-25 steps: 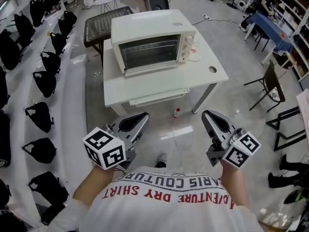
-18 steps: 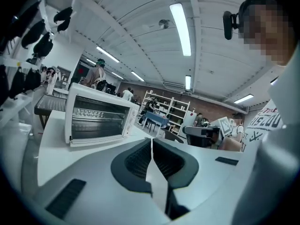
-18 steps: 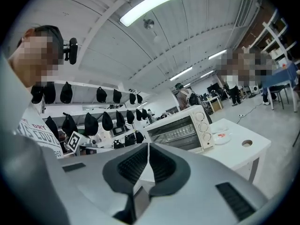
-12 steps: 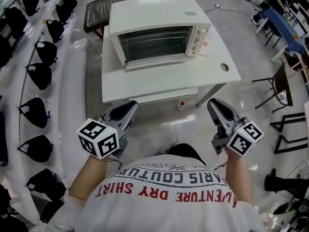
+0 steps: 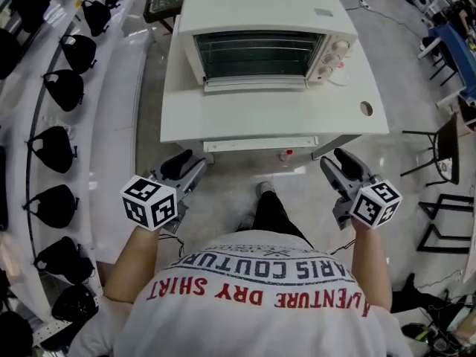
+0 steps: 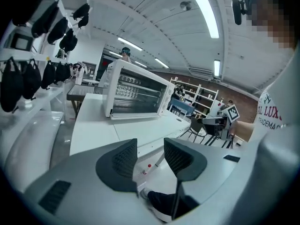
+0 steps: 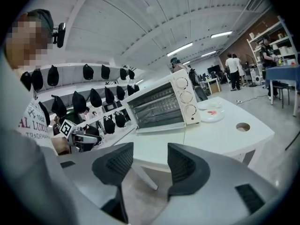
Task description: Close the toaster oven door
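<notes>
At far edge of white tabletop (image 5: pixel 245 121): white boxy metal toaster oven (image 5: pixel 260 21), glass door (image 5: pixel 256 85) dropped open toward near edge. Short of that edge: left gripper (image 5: pixel 186 165) and right gripper (image 5: pixel 343 163), fingers just spread apart, empty, probably readied to lift door.

Smooth painted metal toaster oven (image 5: pixel 260 10), matt smooth table (image 5: pixel 223 121)
</notes>
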The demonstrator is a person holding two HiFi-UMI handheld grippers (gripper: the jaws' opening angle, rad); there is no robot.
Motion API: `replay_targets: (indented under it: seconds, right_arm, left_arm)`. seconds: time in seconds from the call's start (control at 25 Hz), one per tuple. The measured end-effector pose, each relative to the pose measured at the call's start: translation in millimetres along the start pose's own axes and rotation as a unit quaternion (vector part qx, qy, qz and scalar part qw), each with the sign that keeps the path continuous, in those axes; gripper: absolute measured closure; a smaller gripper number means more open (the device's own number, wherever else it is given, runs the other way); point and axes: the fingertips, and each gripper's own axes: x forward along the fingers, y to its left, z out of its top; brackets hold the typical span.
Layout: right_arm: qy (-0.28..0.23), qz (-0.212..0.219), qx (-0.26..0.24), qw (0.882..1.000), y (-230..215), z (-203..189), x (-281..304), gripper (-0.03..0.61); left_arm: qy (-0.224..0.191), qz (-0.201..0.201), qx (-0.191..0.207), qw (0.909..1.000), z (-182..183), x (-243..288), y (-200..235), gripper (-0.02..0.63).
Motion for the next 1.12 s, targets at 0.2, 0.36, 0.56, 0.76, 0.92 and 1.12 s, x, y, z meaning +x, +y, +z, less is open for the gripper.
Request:
replay_targets:
  seconds: [0.2, 0.36, 0.56, 0.76, 0.92, 1.12]
  right_arm:
    - [0.048, 0.001, -0.056, 0.997, -22.3, -21.6, 25.3, 0.312]
    - [0.081, 0.003, -0.074, 0.994, -37.3, -43.3, 39.8, 0.304]
    - [0.103, 0.006, -0.069, 0.992, -51.8, -66.5, 60.1, 0.304]
    - [0.128, 0.006, -0.072, 0.989, -59.5, -82.0, 80.0, 0.304]
    - [0.134, 0.009, -0.079, 0.988, -61.4, -83.6, 96.4, 0.304]
    - [0.130, 0.010, -0.083, 0.988, -59.9, -82.1, 105.5, 0.308]
  left_arm:
    - [0.006, 0.017, 0.012, 0.9998, -17.8, 20.9, 14.0, 0.373]
    - [0.016, 0.029, 0.018, 0.9993, -36.1, 36.8, 22.1, 0.331]
    - [0.054, 0.050, 0.019, 0.9971, -62.5, 57.8, 36.6, 0.324]
    - [0.069, 0.050, 0.009, 0.9964, -77.4, 77.2, 41.2, 0.324]
    - [0.066, 0.039, 0.006, 0.9970, -78.1, 92.6, 44.4, 0.325]
    - [0.058, 0.034, 0.002, 0.9977, -71.1, 101.8, 45.9, 0.325]
